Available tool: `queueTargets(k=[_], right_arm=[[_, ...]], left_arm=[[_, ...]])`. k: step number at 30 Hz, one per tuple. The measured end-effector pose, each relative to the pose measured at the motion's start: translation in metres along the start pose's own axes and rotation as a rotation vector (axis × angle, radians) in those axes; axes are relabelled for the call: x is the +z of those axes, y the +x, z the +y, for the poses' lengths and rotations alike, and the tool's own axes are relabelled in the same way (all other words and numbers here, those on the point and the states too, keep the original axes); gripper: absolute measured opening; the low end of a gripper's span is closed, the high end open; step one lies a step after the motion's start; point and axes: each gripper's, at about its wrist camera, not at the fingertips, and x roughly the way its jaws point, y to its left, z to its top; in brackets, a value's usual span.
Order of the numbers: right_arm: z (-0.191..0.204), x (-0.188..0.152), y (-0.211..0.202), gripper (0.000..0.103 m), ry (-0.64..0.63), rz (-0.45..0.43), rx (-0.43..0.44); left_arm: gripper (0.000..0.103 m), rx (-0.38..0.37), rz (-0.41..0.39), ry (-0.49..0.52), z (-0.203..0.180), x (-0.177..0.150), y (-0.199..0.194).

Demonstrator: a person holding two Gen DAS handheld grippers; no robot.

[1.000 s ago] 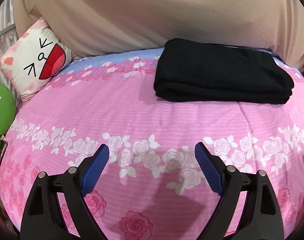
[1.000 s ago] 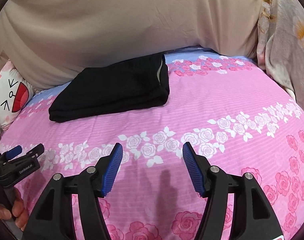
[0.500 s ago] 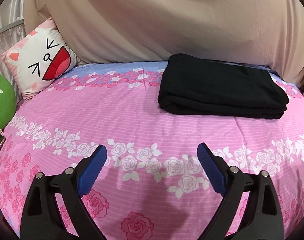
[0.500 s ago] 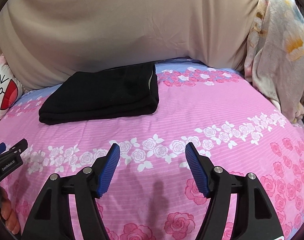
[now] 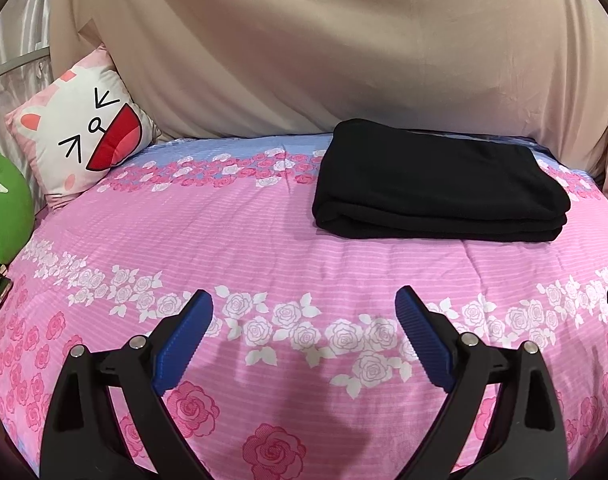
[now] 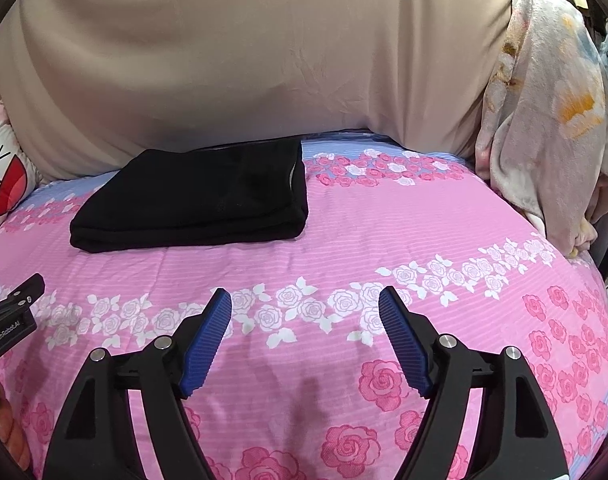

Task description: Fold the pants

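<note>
Pants [image 5: 440, 188] lie folded in a neat black stack toward the back of the bed, right by the beige sheet [image 5: 324, 48] hanging behind it; same stack shows far left-centre in the right wrist view [image 6: 196, 196]. Bedspread [image 5: 264, 240] is pink w/ rose bands, bare around the stack. Left gripper [image 5: 304, 300] hovers over the near part of the bed, well apart from the pants, blue fingers [image 5: 184, 332] spread wide, nothing btwn them. Right gripper [image 6: 305, 298] likewise: fingers [image 6: 404, 340] wide apart, empty, near edge of bed. Cat-face cushion [image 5: 82, 140] leans at back left, green plush [image 5: 4, 208] beside it. Floral blanket [image 6: 544, 112] hangs at the right side.
</note>
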Motion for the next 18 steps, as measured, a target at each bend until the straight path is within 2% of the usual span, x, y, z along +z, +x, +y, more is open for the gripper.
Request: queueTargets(k=[18], right_arm=[[0.0002,-0.0001,-0.0004,0.077,0.002,0.001,0.001]], left_arm=[[0.09,0.004,-0.006,0.005,-0.0005,0.0007,-0.0017]])
